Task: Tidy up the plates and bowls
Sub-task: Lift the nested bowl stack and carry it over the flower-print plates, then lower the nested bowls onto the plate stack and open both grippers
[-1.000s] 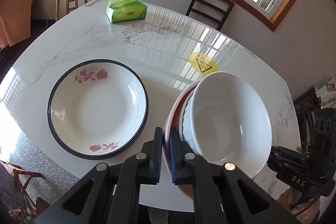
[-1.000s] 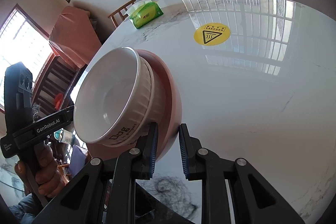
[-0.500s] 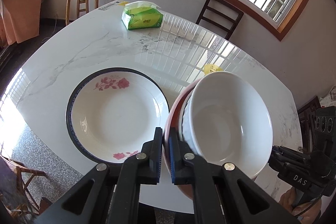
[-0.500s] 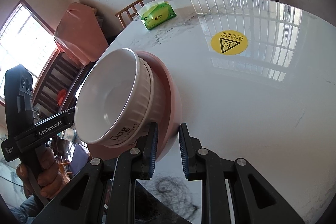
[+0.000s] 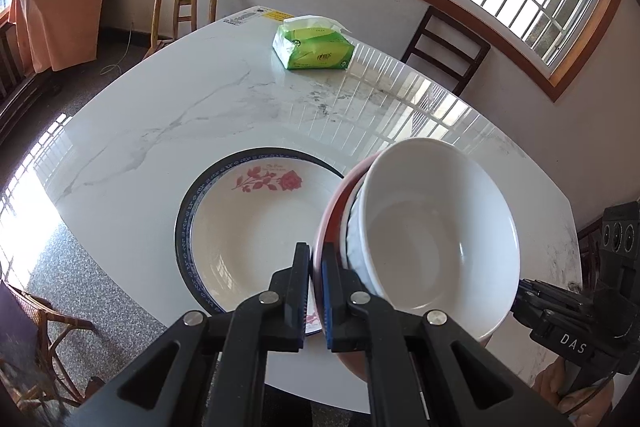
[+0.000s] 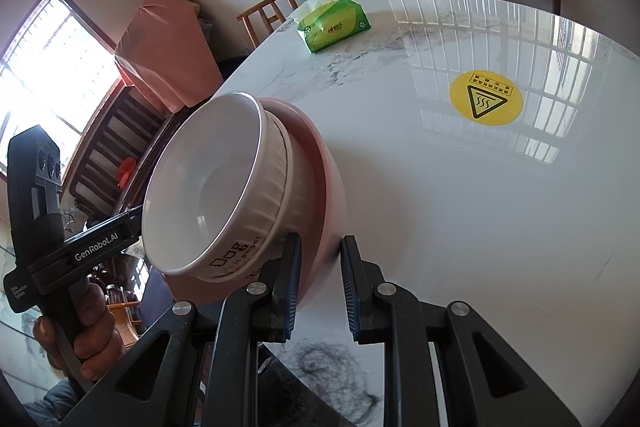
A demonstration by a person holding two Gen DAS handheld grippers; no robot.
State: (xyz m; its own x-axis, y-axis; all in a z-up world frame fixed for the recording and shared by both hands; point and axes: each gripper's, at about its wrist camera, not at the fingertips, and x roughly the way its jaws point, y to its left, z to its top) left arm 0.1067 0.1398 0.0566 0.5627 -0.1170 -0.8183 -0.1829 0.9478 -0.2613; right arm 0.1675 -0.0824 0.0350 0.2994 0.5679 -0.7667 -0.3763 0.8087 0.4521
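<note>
My left gripper is shut on the rim of a red bowl, which holds nested white bowls. The stack hangs tilted above the table, partly over the right edge of a white plate with a dark rim and red flowers. In the right wrist view my right gripper is shut on the opposite rim of the pink-red bowl, with the white ribbed bowls nested in it.
The white marble table carries a green tissue pack at the far side and a yellow warning sticker. Chairs stand around the table. The table's near edge lies just under the plate.
Both grippers have carried the bowl stack left and forward, so the flowered plate now lies closer, partly under the stack. The grips have not changed.
</note>
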